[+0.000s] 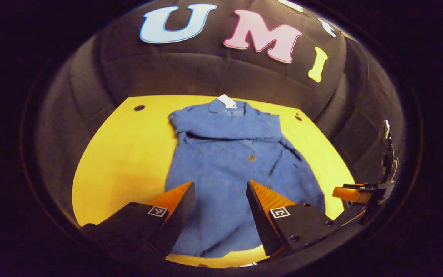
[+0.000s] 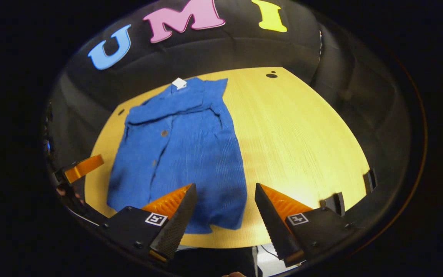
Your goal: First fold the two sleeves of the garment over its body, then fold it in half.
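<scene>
A blue button-front garment (image 1: pixel 229 161) lies flat on the yellow table (image 1: pixel 129 154), collar and white tag (image 1: pixel 227 100) at the far end. Its sleeves lie folded in across the chest. My left gripper (image 1: pixel 220 185) is open, hovering above the garment's lower half near the hem. In the right gripper view the garment (image 2: pixel 183 146) sits left of centre. My right gripper (image 2: pixel 225 187) is open over the hem's right corner, with nothing between its fingers. The other gripper's finger (image 2: pixel 83 167) shows at the garment's left side, and the right one (image 1: pixel 354 192) shows in the left gripper view.
The table (image 2: pixel 302 134) has bare wood to the garment's right. Small dark holes (image 1: pixel 139 108) (image 2: pixel 271 75) mark the far corners. Two black brackets (image 2: pixel 335 202) stand at the near right edge. Black cloth walls close in behind the table.
</scene>
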### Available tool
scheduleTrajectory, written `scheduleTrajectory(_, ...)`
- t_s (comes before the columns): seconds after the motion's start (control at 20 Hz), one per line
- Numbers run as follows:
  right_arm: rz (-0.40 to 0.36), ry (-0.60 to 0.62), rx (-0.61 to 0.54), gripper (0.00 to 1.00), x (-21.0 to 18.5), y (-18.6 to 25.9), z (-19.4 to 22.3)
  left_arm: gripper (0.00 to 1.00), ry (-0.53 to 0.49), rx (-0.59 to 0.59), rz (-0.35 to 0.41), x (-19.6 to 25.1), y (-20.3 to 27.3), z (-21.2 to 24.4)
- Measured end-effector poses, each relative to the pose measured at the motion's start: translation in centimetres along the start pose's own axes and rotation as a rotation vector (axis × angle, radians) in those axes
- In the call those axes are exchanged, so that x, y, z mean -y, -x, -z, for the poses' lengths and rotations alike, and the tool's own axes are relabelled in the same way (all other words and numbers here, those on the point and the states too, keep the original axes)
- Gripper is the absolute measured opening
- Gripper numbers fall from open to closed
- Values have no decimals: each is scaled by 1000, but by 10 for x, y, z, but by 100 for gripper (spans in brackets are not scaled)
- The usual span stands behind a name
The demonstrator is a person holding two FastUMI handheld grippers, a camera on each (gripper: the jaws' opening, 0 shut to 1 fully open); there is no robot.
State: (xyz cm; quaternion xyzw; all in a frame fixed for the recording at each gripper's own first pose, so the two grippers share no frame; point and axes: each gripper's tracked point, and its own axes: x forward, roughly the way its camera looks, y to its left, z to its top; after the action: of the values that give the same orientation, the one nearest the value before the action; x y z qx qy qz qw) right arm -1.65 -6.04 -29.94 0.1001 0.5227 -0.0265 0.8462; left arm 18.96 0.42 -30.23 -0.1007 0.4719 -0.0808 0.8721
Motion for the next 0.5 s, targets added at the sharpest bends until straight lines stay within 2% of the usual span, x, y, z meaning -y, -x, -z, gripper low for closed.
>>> scheduleTrajectory(0.1,-1,-73,-69,97,2,-8,30,80,46,-61,-65,-15,8,26)
scheduleTrajectory(0.15,28,-96,-106,97,11,-14,45,80,71,-79,-89,-16,7,33)
scheduleTrajectory(0.2,54,-106,-132,97,21,-20,54,80,93,-92,-99,-13,3,41)
scheduleTrajectory(0.35,65,-103,-167,97,23,-30,63,80,146,-130,-104,-11,-5,52)
scheduleTrajectory(0.4,74,-88,-167,97,24,-33,64,80,128,-108,-142,-16,-7,48)
scheduleTrajectory(0.5,67,-82,-164,97,17,-40,64,73,86,-112,-159,-13,-14,48)
